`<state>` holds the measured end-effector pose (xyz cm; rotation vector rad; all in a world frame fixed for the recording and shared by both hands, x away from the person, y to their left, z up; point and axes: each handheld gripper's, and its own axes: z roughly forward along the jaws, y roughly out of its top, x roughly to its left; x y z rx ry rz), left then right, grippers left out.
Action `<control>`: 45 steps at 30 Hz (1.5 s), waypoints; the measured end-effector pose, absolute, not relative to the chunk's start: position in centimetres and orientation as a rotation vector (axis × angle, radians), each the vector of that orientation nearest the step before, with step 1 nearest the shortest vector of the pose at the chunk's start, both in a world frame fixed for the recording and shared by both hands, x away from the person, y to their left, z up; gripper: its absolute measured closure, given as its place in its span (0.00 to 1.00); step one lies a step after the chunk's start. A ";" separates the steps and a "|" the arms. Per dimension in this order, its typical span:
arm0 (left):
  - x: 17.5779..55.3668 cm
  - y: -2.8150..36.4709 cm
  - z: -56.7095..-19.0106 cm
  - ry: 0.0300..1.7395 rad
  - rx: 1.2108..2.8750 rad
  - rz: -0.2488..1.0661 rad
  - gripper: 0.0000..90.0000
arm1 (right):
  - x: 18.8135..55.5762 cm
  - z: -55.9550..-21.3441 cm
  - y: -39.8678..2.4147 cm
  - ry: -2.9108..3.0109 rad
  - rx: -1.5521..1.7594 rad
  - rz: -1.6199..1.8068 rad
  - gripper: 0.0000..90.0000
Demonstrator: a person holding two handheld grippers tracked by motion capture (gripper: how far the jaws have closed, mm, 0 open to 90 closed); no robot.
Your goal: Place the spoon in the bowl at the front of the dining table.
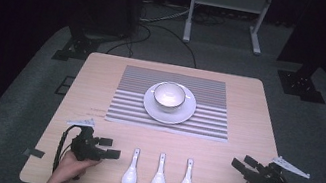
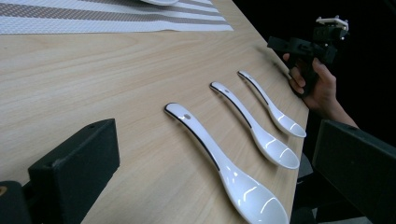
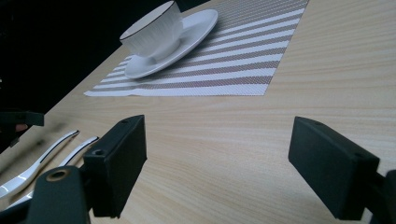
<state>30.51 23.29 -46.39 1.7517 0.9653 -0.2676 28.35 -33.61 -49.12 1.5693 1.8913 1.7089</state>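
Observation:
Three white ceramic spoons lie side by side near the table's front edge, handles pointing away: the left spoon (image 1: 131, 169) (image 2: 219, 163), the middle spoon (image 1: 159, 174) (image 2: 254, 126) and the right spoon (image 1: 187, 179) (image 2: 273, 107). A white bowl (image 1: 169, 95) (image 3: 152, 32) stands on a white plate (image 1: 186, 115) (image 3: 198, 25) on a striped placemat (image 1: 207, 114) (image 3: 224, 70). My left gripper (image 1: 109, 147) (image 2: 217, 140) rests open just left of the spoons, jaws facing them. To the right of the spoons my right gripper (image 1: 244, 162) (image 3: 219, 154) is open over bare wood.
The wooden table (image 1: 101, 85) stands on grey carpet, with its edges close to both hands. Dark stands and cables (image 1: 124, 39) sit behind the table, along with a white frame (image 1: 226, 11). Bare wood separates the spoons from the placemat.

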 end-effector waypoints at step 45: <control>31.6 17.7 -47.1 1.044 1.807 -0.396 0.05 | 28.4 -49.1 -33.5 1.906 1.563 1.701 0.20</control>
